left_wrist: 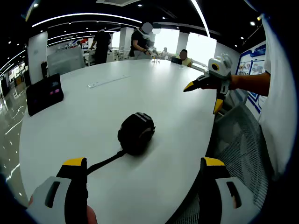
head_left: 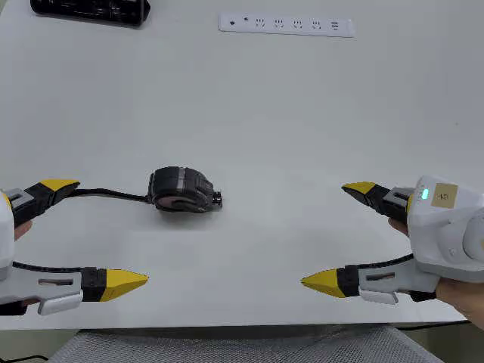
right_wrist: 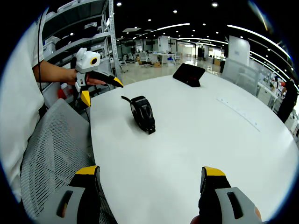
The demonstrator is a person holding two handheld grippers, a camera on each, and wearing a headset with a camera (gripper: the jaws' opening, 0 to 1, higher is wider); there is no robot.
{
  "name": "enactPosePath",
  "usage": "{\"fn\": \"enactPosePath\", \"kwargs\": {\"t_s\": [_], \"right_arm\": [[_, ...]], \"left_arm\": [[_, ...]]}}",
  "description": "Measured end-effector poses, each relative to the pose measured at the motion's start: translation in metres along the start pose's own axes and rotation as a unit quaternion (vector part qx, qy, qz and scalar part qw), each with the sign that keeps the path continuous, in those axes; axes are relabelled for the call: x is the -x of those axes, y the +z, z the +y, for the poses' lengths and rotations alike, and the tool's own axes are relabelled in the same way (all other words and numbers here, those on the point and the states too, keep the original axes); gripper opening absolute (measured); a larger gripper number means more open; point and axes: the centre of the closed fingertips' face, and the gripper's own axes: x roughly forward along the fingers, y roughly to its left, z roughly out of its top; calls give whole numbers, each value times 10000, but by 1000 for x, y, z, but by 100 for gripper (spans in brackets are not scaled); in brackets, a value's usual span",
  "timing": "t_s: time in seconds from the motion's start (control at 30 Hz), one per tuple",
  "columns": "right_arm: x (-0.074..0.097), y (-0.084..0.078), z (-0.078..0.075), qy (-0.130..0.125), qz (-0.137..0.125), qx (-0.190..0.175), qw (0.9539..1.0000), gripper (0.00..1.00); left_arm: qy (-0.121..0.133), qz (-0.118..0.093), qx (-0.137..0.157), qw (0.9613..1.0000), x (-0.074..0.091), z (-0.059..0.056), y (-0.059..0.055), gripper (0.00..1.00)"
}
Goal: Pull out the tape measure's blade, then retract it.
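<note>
Fingers (head_left: 121, 280) on our left gripper (head_left: 110, 231) are spread wide, holding nothing. Right gripper (head_left: 324, 234) is the same: jaws wide apart, empty. We hold both over the near edge of the white table (head_left: 287, 128), one at each side, well apart. Mesh chair back (head_left: 227, 348) sits just below that edge. Tape measure (head_left: 181, 190) lies on the table between the grippers, nearer the left one, touched by neither. Black body, blade retracted, hook end facing right. Its black strap (head_left: 110, 194) trails left, ending near the left gripper's upper tip. At the far edge we see a white power strip (head_left: 286, 24) and a black case (head_left: 91, 9), well apart from the tape measure.
</note>
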Motion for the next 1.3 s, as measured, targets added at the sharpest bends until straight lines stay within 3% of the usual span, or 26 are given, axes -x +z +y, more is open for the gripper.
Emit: {"fn": "enactPosePath", "kwargs": {"t_s": [0.43,0.7,0.87,1.3], "right_arm": [[0,0,-2,-45,-15,81,10000,92],[0,1,-5,-66,-47,69,9999,89],[1,3,-6,-114,-96,17,9999,87],[-1,0,-5,-84,-53,18,9999,87]], "left_arm": [[-38,65,-19,10000,-2,-2,-1,99],[-13,59,4,10000,-3,0,-1,98],[-68,83,66,9999,-2,-2,-1,89],[-99,127,7,9999,-4,-2,-3,91]]}}
